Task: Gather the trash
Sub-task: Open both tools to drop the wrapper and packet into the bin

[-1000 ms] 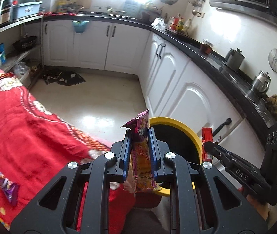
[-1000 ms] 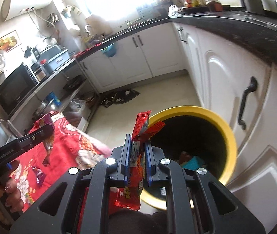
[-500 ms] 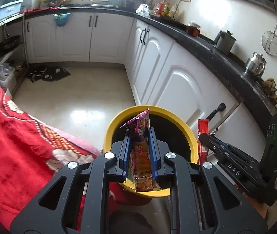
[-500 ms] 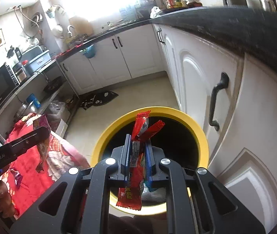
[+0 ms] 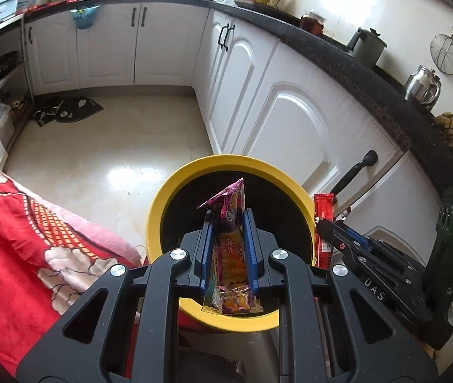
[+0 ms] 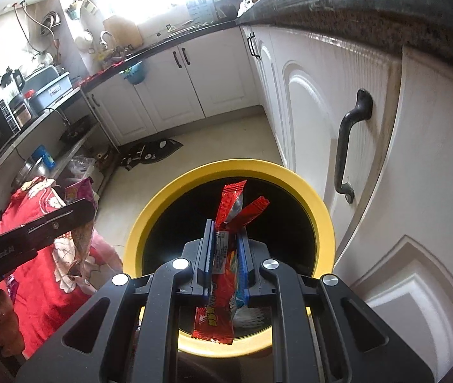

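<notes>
Hanging over bin (image 6: pixel 317 204): red wrapper (image 6: pixel 218 303); purple wrapper (image 5: pixel 231 255)

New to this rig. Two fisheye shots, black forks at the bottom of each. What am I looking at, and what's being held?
No robot here: a person carries a handheld two-finger gripper in each hand, with a camera on each looking along its fingers. The black forks are the grippers themselves.

Left wrist view: the left gripper is shut on a purple snack wrapper. The other gripper shows at the right edge.

Right wrist view: the right gripper is shut on a red wrapper. The left gripper pokes in from the left.

Both views look down at a yellow-rimmed bin on a kitchen floor, beside white cabinets. A red cloth lies to the left. Both wrappers look ready to drop in.
</notes>
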Demonstrator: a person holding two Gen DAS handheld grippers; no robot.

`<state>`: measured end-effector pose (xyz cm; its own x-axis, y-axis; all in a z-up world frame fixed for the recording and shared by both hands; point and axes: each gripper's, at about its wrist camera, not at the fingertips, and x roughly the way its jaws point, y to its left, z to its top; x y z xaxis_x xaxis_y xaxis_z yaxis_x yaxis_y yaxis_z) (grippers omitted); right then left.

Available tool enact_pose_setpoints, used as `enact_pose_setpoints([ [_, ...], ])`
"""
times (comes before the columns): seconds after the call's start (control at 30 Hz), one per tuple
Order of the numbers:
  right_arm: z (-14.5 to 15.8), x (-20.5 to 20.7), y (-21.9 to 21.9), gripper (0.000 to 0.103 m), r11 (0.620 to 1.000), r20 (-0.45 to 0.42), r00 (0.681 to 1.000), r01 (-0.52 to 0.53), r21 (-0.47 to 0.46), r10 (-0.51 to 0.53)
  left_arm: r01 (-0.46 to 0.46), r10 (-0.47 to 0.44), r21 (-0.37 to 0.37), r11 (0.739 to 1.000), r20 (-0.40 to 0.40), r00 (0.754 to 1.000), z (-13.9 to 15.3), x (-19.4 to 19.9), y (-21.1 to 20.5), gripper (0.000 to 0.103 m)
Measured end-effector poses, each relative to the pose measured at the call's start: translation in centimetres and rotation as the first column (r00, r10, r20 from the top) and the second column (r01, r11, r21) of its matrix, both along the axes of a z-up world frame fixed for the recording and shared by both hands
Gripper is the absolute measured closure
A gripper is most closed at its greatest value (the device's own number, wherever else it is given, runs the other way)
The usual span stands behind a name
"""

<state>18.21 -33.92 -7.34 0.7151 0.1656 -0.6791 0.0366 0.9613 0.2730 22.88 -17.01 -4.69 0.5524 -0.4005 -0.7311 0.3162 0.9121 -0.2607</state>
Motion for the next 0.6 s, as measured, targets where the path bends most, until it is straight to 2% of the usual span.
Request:
enact_pose_setpoints([
  [0.17,-0.4,0.2,-0.3,0.084,1.000,-0.008,1.000,0.009,0.001,-0.009,0.000,0.000,0.003,1.000,-0.012,1.000,-0.4,0.7,-0.4,0.089],
  [0.27,-0.6,0.3,-0.4,0.081,1.000,-0.012,1.000,0.018,-0.001,-0.018,-0.008,0.009,0.006,1.000,-0.012,1.000,-0.5,0.9,-0.4,0.076],
  [0.53,-0.7,-0.1,-0.8,0.060,0.999,-0.011,0.999,0.036,0.005,-0.036,-0.062,0.062,-0.003,0.998,-0.013,0.998,-0.3,1.0,1.2,0.044],
  [0.6,-0.4,-0.4,-0.7,0.055,0.999,-0.003,0.999,0.039,-0.005,-0.039,-0.081,0.081,-0.004,0.997,-0.004,0.997,0.0,0.7,1.9,0.026],
])
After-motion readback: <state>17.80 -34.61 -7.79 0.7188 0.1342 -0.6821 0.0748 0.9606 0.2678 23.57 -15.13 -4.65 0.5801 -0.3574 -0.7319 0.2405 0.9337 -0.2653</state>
